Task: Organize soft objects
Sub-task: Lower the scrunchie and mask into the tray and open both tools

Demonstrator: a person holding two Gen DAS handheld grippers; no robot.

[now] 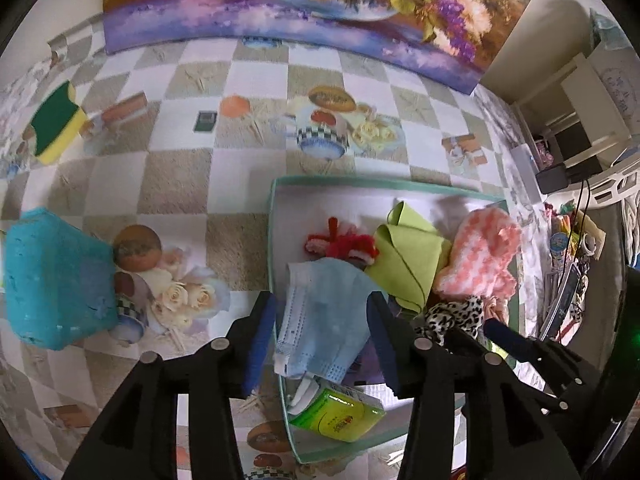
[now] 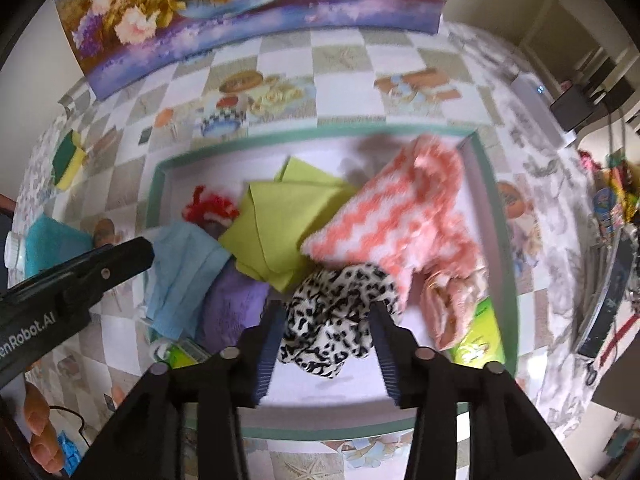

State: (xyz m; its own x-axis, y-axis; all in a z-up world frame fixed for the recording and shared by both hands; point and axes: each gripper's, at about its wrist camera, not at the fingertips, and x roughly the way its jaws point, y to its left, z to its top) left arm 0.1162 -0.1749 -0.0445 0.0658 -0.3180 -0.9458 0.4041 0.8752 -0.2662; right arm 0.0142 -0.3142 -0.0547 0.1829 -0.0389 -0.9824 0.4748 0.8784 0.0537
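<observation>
Left claw (image 1: 322, 340) astride face mask (image 1: 320, 320)

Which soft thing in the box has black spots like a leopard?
The leopard-print cloth, crumpled at the near side of the box. The others are plain or striped: blue mask, green cloth, pink zigzag towel.

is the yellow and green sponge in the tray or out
Out. The yellow and green sponge lies on the checked tablecloth, well apart from the green-rimmed tray.
</observation>
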